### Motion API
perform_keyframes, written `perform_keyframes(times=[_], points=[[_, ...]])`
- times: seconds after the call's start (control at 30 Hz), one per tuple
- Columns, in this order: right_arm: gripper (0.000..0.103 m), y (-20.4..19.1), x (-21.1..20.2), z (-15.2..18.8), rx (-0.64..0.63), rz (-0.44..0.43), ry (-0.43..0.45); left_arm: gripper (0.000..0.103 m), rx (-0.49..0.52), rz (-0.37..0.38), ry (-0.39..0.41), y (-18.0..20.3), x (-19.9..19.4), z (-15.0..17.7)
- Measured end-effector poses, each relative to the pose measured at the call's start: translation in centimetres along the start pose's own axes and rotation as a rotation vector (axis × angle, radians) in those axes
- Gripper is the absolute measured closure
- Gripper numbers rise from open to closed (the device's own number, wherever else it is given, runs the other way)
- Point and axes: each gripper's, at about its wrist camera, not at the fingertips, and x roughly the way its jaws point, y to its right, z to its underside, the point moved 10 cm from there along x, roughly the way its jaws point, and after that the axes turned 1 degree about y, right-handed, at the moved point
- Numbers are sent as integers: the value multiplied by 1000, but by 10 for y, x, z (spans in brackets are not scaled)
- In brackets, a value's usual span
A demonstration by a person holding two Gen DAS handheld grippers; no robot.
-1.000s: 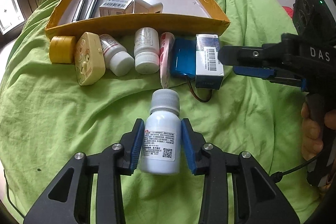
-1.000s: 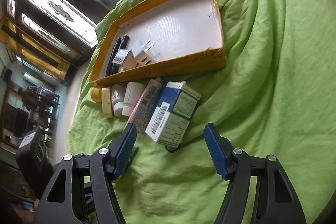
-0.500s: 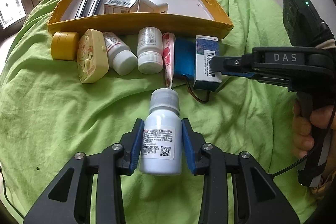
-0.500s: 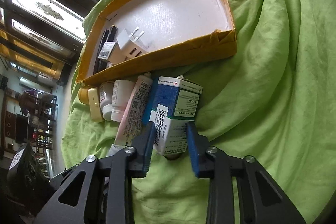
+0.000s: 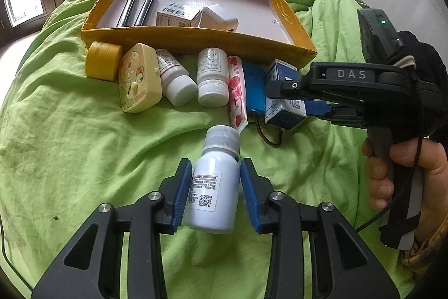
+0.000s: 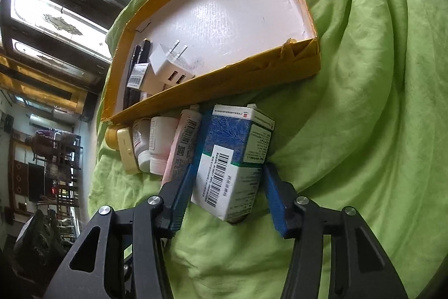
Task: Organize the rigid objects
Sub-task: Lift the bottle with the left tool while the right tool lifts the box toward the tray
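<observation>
Partly done, judging by the layout; already in the yellow tray (image 5: pixel 291 27): two dark pens (image 5: pixel 127 9), a small barcoded box (image 5: pixel 175 14), a white charger (image 6: pixel 168 66). Left tool (image 5: pixel 215 188) clenched on a white bottle (image 5: pixel 214 192) above the green bed cover (image 5: pixel 70 145); right tool (image 6: pixel 226 192) grasping the blue-and-white carton (image 6: pixel 232 159) just in front of the tray. Still outside, in a row along the tray's near wall: yellow jar (image 5: pixel 103 60), cream case (image 5: pixel 138 77), two white bottles (image 5: pixel 211 76), pink tube (image 5: pixel 236 94), blue pack (image 5: pixel 253 86).

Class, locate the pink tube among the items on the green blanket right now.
In the left wrist view the pink tube lies in the row before the yellow tray, between a white bottle on its left and the blue pack on its right.
</observation>
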Motion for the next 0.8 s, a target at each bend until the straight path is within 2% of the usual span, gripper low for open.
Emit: perform_keyframes(times=[0.13, 0.33, 0.5, 0.8], points=[[58, 6, 3, 1, -6, 11, -7, 69, -1, -2, -5, 0, 0, 2], [59, 9, -16, 8, -28, 10, 27, 69, -28, 8, -20, -2, -1, 6], [59, 14, -21, 17, -17, 4, 8, 69, -27, 7, -29, -1, 1, 8], [59, 9, -18, 24, -77, 57, 15, 70, -13, -6, -69, 0, 11, 13]])
